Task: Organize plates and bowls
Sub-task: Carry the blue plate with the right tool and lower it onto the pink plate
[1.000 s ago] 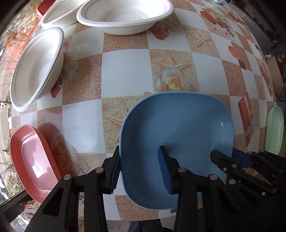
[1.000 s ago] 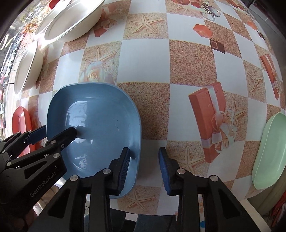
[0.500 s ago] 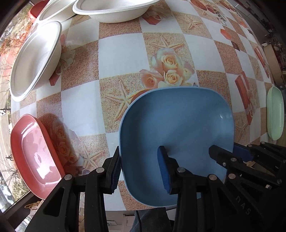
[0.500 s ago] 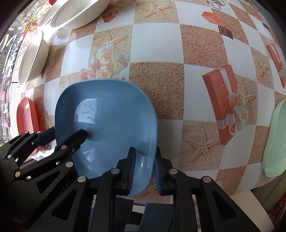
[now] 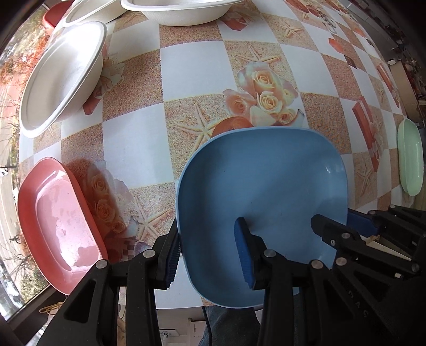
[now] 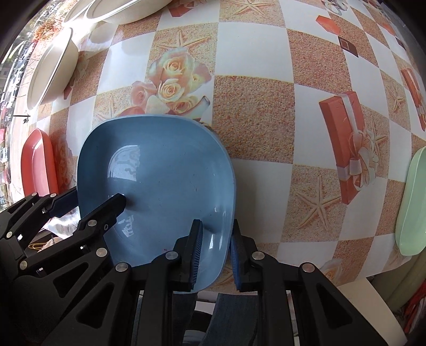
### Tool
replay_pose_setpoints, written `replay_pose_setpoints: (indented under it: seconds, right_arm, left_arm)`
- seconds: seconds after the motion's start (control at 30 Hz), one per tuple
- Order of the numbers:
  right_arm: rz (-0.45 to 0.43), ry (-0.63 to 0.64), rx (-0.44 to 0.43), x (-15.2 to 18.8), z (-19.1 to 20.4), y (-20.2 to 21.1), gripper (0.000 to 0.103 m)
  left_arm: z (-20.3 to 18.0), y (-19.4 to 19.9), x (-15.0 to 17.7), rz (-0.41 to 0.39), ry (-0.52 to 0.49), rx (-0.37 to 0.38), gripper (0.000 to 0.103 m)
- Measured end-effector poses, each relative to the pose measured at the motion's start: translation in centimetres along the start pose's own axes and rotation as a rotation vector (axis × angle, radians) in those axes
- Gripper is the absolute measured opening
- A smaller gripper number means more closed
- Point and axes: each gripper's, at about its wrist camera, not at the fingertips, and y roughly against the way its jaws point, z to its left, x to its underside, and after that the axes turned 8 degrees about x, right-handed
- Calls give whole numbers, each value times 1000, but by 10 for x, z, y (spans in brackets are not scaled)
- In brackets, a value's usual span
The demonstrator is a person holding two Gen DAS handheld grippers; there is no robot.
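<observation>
A blue square plate hangs past the table's near edge; it also shows in the right wrist view. My left gripper straddles its left rim, jaws wide and not pressing. My right gripper is shut on its right rim, one finger inside and one outside. A red plate lies at the left edge. A pale green plate lies at the right edge. White bowls stand at the far left and back.
The table has a checkered cloth with roses and starfish. Its near edge runs just under both grippers. More white bowls stand along the far side.
The right gripper closed from open onto the blue plate's right rim. The plate and both grippers moved back toward the near table edge, and the plate now overhangs it.
</observation>
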Motion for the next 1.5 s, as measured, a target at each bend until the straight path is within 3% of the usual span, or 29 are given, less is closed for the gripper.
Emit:
replay_pose_setpoints:
  seconds: [0.3,0.87,0.97,1.27,1.5]
  right_arm:
    - [-4,16,-24,5,36,-11,22]
    - [-83,40,-31,-26,100,29,22]
    - [-99,58,-37,-35,103,49,22]
    - [-121,123,-58,-41,142,57,22]
    - [-119,197,-89,-38,175,46,22]
  left_arm:
    - [16,3,-1,-12,37,2,42]
    - [39,40,3,-121,69,-1,42]
    - [49,46,6,-141,95,1,42]
    - [72,61,20,-180,171,-28,42]
    - [122,78,42,-198,280,-36,42]
